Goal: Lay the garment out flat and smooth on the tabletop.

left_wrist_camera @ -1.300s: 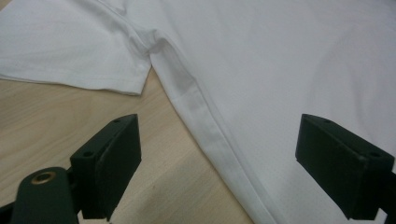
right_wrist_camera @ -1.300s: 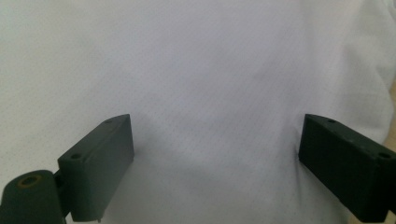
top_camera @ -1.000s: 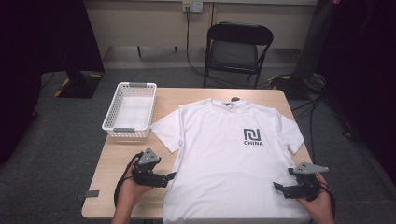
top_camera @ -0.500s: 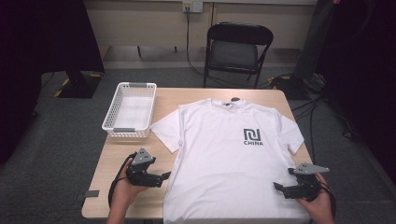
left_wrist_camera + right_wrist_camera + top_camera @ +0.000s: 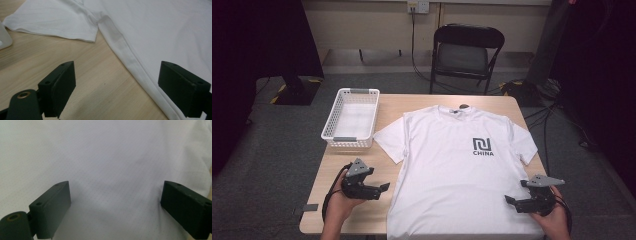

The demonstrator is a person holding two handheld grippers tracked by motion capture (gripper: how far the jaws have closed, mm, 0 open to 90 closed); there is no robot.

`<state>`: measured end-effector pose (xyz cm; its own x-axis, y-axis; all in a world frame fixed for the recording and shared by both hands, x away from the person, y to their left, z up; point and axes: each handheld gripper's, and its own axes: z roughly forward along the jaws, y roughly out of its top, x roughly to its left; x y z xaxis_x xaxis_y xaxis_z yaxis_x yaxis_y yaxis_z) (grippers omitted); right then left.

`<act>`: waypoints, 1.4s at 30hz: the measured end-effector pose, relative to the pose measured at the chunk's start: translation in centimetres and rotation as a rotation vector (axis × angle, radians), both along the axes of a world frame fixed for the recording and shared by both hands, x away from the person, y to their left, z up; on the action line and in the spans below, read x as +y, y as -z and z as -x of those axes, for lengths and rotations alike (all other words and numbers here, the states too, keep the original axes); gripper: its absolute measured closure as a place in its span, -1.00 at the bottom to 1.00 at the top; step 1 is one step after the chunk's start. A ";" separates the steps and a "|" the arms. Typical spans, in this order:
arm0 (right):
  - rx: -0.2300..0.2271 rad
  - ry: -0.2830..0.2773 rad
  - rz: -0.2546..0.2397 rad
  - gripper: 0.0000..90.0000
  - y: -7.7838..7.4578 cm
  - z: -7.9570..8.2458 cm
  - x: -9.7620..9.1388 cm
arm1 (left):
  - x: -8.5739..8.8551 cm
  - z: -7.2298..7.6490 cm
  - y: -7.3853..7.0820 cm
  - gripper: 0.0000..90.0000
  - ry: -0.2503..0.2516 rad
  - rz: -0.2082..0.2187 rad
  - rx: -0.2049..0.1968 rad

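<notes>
Here a white T-shirt lies spread flat, front up, on the wooden table, its collar toward the far edge and its hem at the near edge. A dark logo with the word CHINA sits on the chest. Both short sleeves are spread out to the sides.

The left hand-held gripper is held low over bare table near the shirt's left side seam, close to the near corner. Its jaws are spread wide apart and hold nothing. In the left gripper view, one jaw stands over the wood and the other over the shirt's side edge, with the seam running between them and the sleeve's hem farther ahead; whether the jaws touch the table or the cloth I cannot tell.

The right hand-held gripper is over the shirt's lower right part, near the hem, pointing inward toward the left one. Its jaws are also wide open and empty. In the right gripper view, plain white fabric lies between and beyond both jaws.

A white plastic basket stands on the far left corner of the table, just beside the left sleeve. A black folding chair stands on the floor behind the table.
</notes>
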<state>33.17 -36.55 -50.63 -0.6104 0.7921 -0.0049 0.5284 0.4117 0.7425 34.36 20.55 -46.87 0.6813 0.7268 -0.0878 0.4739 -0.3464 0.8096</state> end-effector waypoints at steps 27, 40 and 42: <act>0.000 0.000 0.000 -0.84 0.0 0.0 0.0 | 2.4 0.2 0.7 -0.69 -0.029 0.005 0.009; 0.000 0.000 0.000 -0.84 0.0 0.0 0.0 | 3.5 0.4 1.1 -0.69 -0.042 0.011 0.020; 0.000 0.000 0.000 -0.84 0.0 0.0 0.0 | 3.6 0.4 1.1 -0.69 -0.041 0.007 0.015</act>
